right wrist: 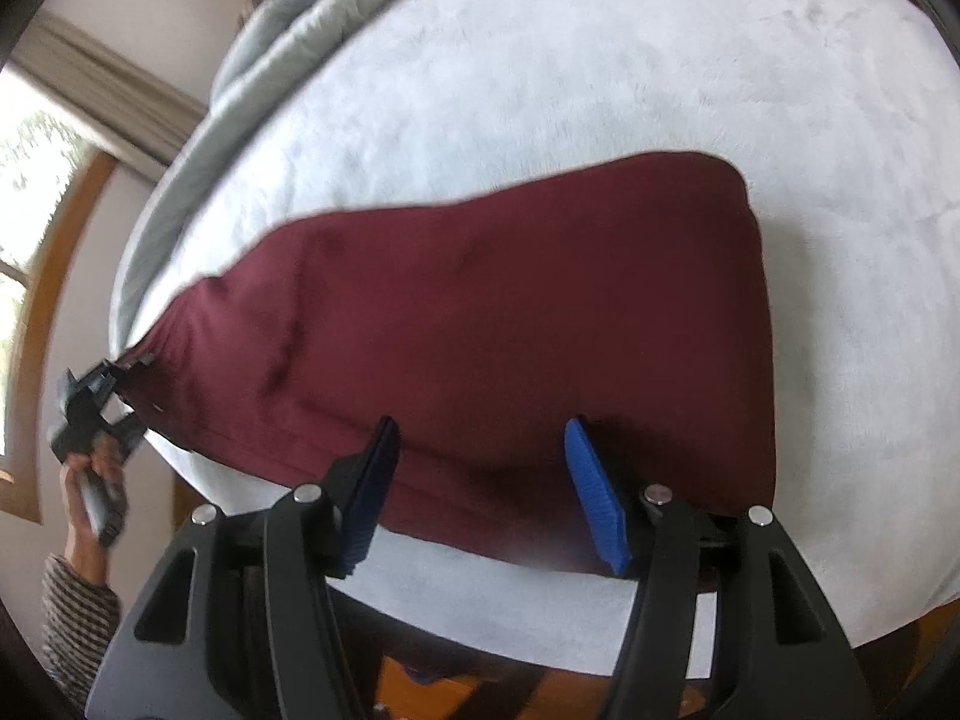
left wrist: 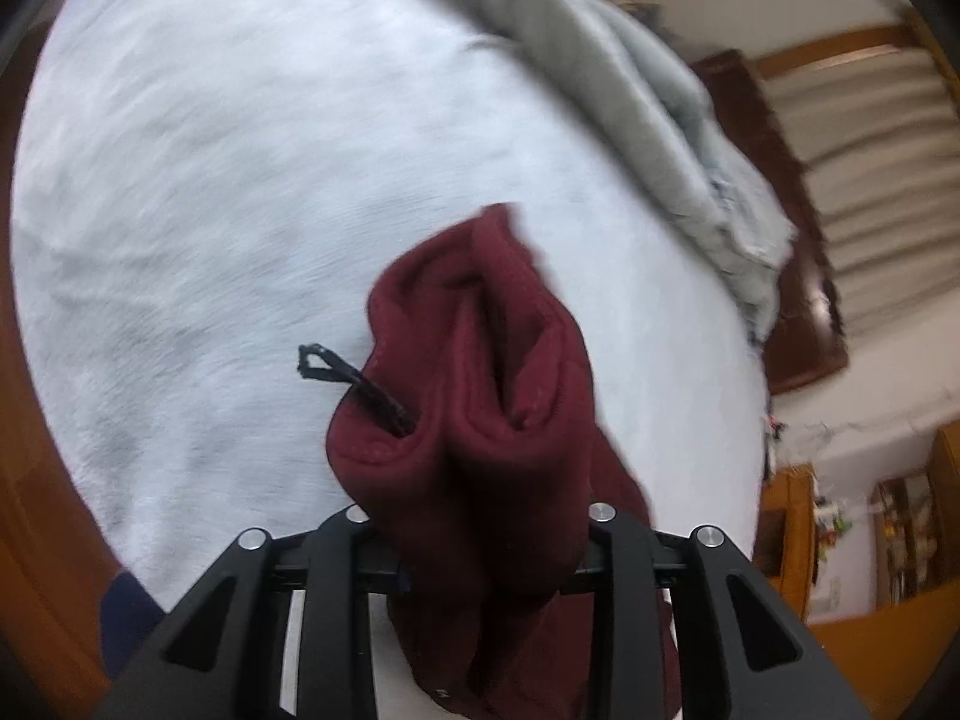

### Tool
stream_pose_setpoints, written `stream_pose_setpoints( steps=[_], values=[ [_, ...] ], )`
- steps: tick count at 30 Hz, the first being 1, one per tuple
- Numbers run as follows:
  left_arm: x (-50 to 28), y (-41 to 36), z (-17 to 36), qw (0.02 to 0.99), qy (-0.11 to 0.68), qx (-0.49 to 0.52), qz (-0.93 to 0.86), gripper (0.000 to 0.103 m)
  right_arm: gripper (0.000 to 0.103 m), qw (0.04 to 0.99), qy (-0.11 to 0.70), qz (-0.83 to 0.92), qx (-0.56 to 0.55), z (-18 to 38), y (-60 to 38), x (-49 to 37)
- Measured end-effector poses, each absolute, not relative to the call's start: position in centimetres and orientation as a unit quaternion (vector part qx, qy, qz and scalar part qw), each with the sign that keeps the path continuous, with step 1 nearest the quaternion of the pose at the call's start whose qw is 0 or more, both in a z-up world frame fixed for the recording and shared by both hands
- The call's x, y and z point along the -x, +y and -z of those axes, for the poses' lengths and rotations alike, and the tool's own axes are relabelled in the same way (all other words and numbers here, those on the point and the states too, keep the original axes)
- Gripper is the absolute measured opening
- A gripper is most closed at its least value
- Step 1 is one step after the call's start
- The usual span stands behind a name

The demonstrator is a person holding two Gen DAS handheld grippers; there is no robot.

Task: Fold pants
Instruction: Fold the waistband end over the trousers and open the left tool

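Observation:
The maroon pants [right wrist: 480, 312] lie folded lengthwise on a white fleece bed cover [right wrist: 600, 60]. In the left wrist view, my left gripper [left wrist: 480, 540] is shut on the bunched waistband of the pants [left wrist: 480, 390], with a black drawstring [left wrist: 354, 381] poking out to the left; the fingertips are hidden by cloth. In the right wrist view, my right gripper [right wrist: 480, 492] is open, its blue pads [right wrist: 591, 498] standing on either side of the near edge of the pants. The left gripper [right wrist: 96, 402] shows at far left, pulling the pants end off the bed edge.
A grey blanket [left wrist: 660, 120] lies bunched along the far edge of the bed. A dark wooden headboard [left wrist: 798, 276] and beige curtains [left wrist: 870, 150] stand beyond it. Wooden shelves [left wrist: 900, 540] are at right. A window [right wrist: 30, 210] is at the left.

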State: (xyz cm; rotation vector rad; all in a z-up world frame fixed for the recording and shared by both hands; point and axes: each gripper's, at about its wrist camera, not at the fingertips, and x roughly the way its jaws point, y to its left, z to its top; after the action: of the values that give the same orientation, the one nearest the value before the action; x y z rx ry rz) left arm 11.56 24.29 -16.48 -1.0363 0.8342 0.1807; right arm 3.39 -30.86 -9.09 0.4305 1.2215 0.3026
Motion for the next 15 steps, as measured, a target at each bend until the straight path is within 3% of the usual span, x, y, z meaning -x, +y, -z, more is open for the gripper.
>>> stream_pose_setpoints(
  steps=[9,15],
  values=[
    [-13.0,16.7,8.8,0.85,0.356,0.388,0.017,0.031,0.059,0.796,0.539,-0.159,-0.225,7.3,-32.1,-2.6],
    [-13.3,10.5,6.6,0.877,0.369,0.301,0.064,0.031,0.059,0.797,0.533,-0.165,-0.23,6.9,-32.6,-2.5]
  ],
)
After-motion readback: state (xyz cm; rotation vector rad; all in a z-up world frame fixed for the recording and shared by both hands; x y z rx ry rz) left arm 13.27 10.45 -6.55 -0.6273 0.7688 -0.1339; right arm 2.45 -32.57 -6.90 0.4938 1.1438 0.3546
